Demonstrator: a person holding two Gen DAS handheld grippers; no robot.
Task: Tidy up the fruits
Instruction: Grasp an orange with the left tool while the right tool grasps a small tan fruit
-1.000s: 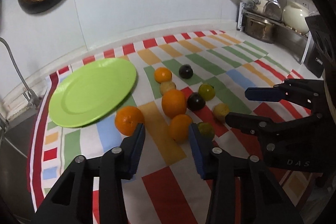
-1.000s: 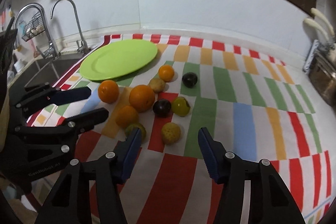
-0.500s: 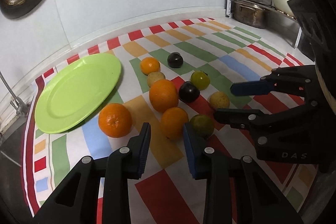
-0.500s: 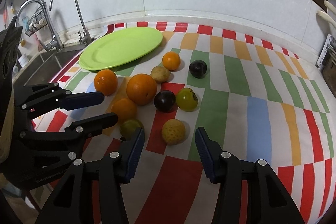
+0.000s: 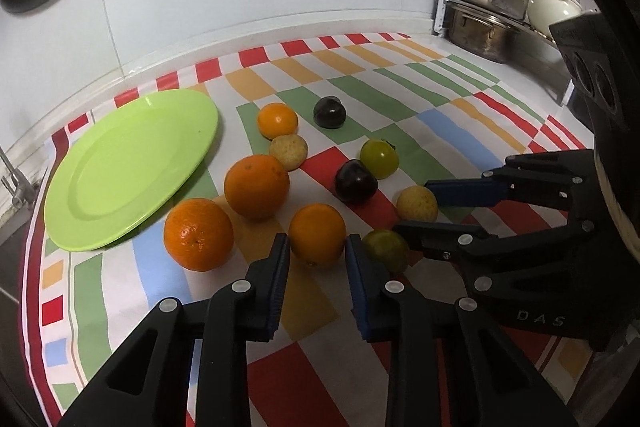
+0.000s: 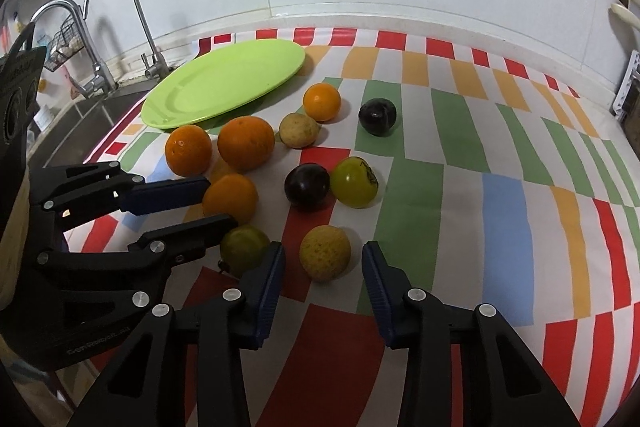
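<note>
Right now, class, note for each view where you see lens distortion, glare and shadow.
Left wrist view: black fisheye corners, the wall edge bows, glare streaks the green plate. Right wrist view: the striped cloth curves, the taps cast wall shadows, the oranges shade the cloth.

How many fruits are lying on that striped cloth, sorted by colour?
Orange fruits: 4
Dark purple fruits: 2
Yellow speckled fruits: 2
Green fruits: 2
Total: 10, all on the cloth, none on the green plate.
</note>
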